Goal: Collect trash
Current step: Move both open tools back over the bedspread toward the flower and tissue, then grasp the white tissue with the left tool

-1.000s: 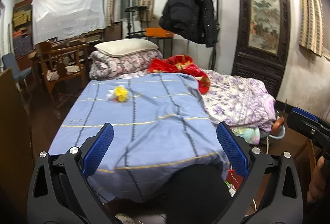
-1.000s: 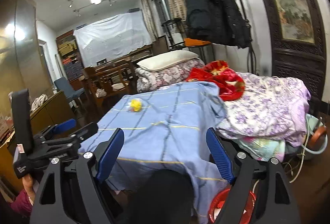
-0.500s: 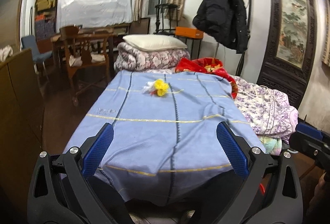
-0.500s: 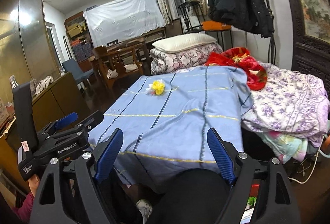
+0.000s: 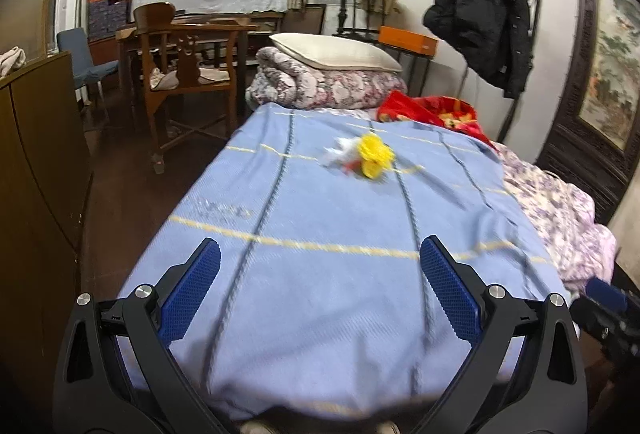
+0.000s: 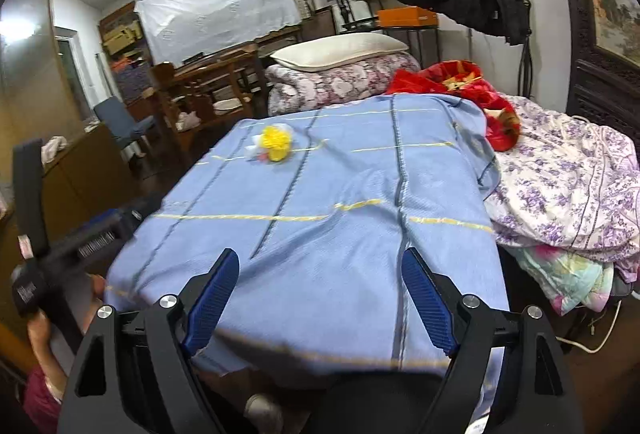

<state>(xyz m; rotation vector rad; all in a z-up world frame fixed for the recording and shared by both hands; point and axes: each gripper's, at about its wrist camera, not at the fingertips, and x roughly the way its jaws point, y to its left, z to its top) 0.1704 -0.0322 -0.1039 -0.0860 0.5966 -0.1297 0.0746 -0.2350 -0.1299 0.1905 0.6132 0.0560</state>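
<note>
Covering the bed, a blue blanket carries crumpled yellow and white trash at its far middle. Near its front edge, the left gripper and right gripper hover, jaws released and empty.

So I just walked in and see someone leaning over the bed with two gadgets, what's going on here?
A person is holding a two-finger gripper in each hand at the foot of a bed covered with a blue blanket, collecting trash. The left gripper and the right gripper are both open and empty. The only litter in sight is a small pile of yellow and white trash lying further up the blanket, well ahead of both grippers. Nothing has been picked up yet.
</note>
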